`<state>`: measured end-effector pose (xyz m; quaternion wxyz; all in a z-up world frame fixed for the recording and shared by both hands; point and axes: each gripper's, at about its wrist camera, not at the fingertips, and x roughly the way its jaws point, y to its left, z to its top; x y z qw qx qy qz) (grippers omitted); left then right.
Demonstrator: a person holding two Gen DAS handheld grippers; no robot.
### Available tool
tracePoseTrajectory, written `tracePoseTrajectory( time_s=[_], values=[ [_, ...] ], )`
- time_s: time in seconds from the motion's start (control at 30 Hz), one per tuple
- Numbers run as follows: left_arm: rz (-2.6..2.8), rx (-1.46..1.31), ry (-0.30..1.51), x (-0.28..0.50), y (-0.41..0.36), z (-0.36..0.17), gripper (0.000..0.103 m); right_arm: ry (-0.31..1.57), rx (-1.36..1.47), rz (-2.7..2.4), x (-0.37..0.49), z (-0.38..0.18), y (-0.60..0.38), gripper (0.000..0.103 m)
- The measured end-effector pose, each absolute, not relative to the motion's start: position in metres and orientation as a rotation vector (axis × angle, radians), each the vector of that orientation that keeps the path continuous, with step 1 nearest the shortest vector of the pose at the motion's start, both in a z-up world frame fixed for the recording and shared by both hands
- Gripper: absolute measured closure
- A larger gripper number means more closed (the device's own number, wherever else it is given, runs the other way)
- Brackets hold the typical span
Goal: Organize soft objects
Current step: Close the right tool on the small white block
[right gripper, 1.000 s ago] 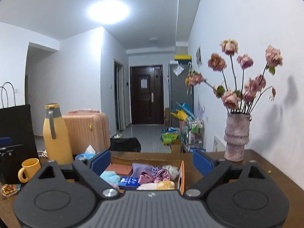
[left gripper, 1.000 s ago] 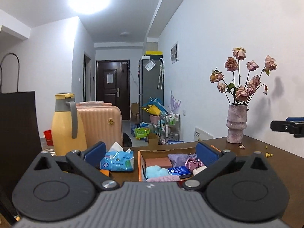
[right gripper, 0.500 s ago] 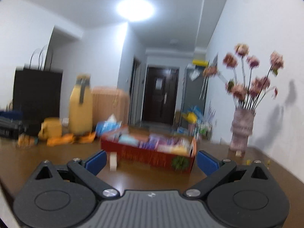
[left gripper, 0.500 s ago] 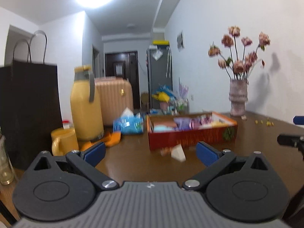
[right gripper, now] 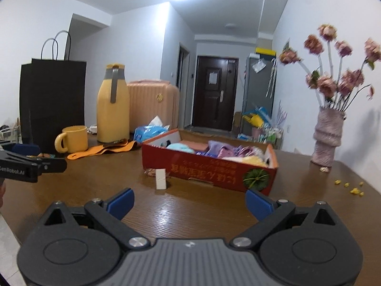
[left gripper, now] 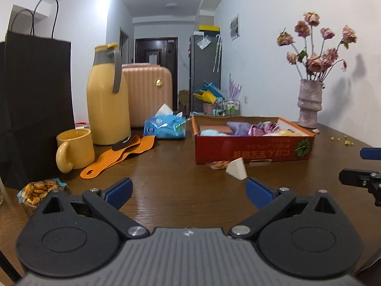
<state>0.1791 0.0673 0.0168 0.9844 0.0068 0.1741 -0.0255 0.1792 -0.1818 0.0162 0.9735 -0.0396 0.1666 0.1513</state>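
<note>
Left gripper (left gripper: 188,190) and right gripper (right gripper: 189,201) level, jaws spread, empty, before red cardboard box (left gripper: 252,151), white wedge sponge (left gripper: 236,172) beside it, glossy wooden table (left gripper: 166,178).

R gripper (right gripper: 189,200) open, empty, w/ white sponge (right gripper: 160,178) before red box (right gripper: 214,170).

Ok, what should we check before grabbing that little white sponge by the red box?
1. Left gripper open and holding nothing: ok.
2. Right gripper open and holding nothing: ok.
3. White sponge out in the open on the table, in front of the red box: ok.
4. Bare table between the left gripper and the sponge: ok.
5. Snack packet touching the sponge: cannot tell.
6. Room left in the box for one more soft thing: cannot tell, since it already looks quite full.
</note>
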Motion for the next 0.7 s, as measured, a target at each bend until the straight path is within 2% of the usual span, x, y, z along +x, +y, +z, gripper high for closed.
tracePoseTrajectory(
  time_s=[0.23, 0.37, 0.47, 0.5, 0.53, 0.57, 0.6, 0.7],
  values=[
    [-0.045, 0.056, 0.424, 0.239, 0.079, -0.001, 0.000, 0.485, -0.078, 0.355, 0.265, 0.001, -0.143, 0.018],
    [-0.075, 0.105, 0.467, 0.276, 0.084, -0.012, 0.000, 0.542, -0.080, 0.401, 0.322, -0.008, -0.115, 0.022],
    [-0.113, 0.117, 0.494, 0.303, 0.086, -0.016, 0.001, 0.619, -0.054, 0.420, 0.360, -0.019, -0.097, 0.040],
    [-0.126, 0.123, 0.505, 0.313, 0.085, -0.016, 0.005, 0.635, -0.049, 0.430, 0.369, -0.023, -0.093, 0.045],
    [-0.137, 0.129, 0.513, 0.320, 0.084, -0.017, 0.008, 0.644, -0.050, 0.437, 0.375, -0.025, -0.090, 0.065],
    [-0.158, 0.135, 0.520, 0.330, 0.081, -0.016, 0.013, 0.652, -0.055, 0.439, 0.380, -0.027, -0.088, 0.089],
    [-0.185, 0.141, 0.520, 0.338, 0.077, -0.015, 0.019, 0.650, -0.056, 0.440, 0.381, -0.027, -0.089, 0.085],
    [-0.292, 0.184, 0.510, 0.358, 0.059, -0.016, 0.022, 0.629, -0.009, 0.441, 0.377, -0.023, -0.113, 0.087]
  ],
)
